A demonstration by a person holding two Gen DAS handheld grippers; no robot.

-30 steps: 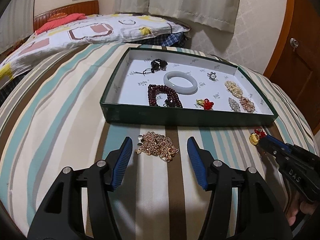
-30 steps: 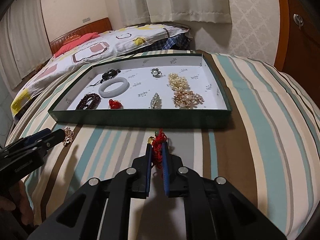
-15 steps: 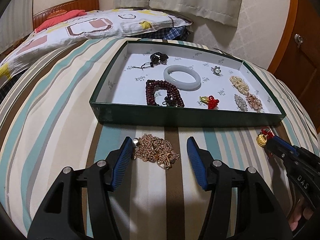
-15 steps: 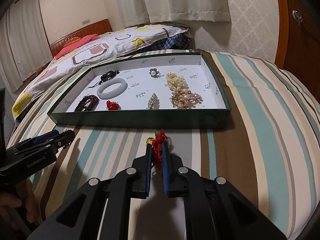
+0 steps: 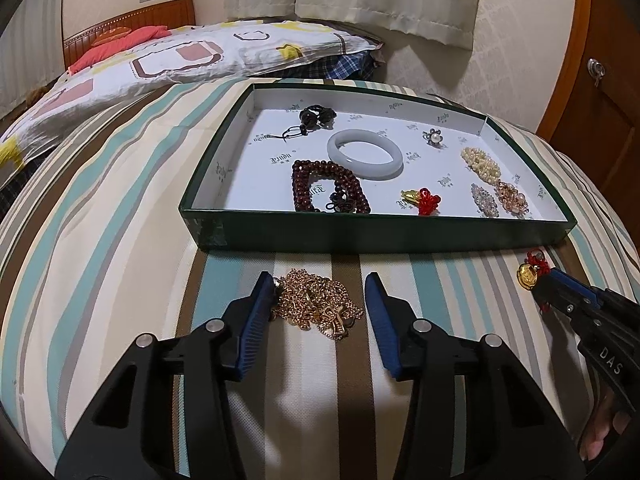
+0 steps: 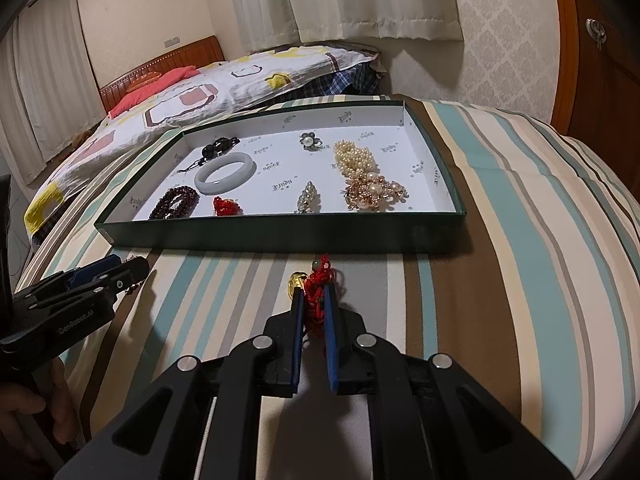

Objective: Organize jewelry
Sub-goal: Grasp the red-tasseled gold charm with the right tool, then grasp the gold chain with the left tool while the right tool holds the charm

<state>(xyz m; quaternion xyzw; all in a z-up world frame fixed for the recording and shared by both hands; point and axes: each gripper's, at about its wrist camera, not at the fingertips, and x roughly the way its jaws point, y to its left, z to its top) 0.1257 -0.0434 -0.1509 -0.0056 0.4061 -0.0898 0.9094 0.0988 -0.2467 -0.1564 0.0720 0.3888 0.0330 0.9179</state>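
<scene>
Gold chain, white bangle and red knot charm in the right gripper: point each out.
Gold chain [image 5: 316, 304]: left wrist view, middle of the heap.
White bangle [image 5: 394, 160]: left wrist view, right side of the band.
Red knot charm [image 6: 316, 284]: right wrist view, knotted cord.

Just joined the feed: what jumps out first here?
The shallow green jewelry box on the striped bedspread, with a white jade bangle and dark red bead bracelet inside. In front, the left claw is closing around a gold chain heap; the right claw grips a red knotted charm.
</scene>
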